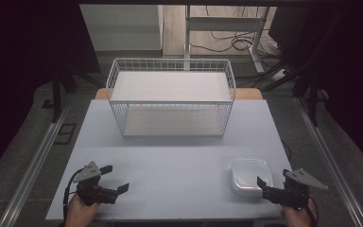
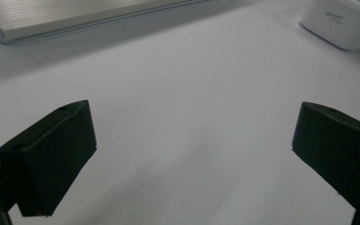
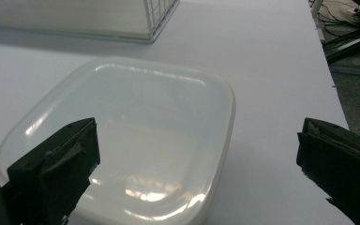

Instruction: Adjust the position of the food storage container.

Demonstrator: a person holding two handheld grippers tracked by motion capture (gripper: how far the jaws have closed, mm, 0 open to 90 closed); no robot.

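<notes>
We see a shallow white container (image 1: 250,175) sitting at the lower right of the high view, on the pale table (image 1: 170,156). From the right gripper view it is a translucent, square dish with rounded corners (image 3: 122,140), and nothing lies inside it (only glare from the lights shows on its bottom). In the left gripper view the same dish appears small at the upper right corner (image 2: 340,21).

At the centre top of the high view stands a white wire basket (image 1: 170,97), a tall cage with a flat white shelf across its upper level and another white panel at its floor; we find nothing resting on either. Its corner shows at the top of the right gripper view (image 3: 157,16), well apart from the dish. Behind the table, at the top of the frame, cables lie on the floor among desk legs.

The stretch of table between the dish and the basket is bare.

The right gripper (image 1: 264,187) sits at the lower right of the high view, just beside the dish. Its jaws are spread wide and grip nothing; in its own view the left jaw hangs over the dish's near edge, the right one over bare table. The left gripper (image 1: 116,178) rests at the lower left, its jaws likewise parted wide over bare table (image 2: 192,136), released and touching nothing.
</notes>
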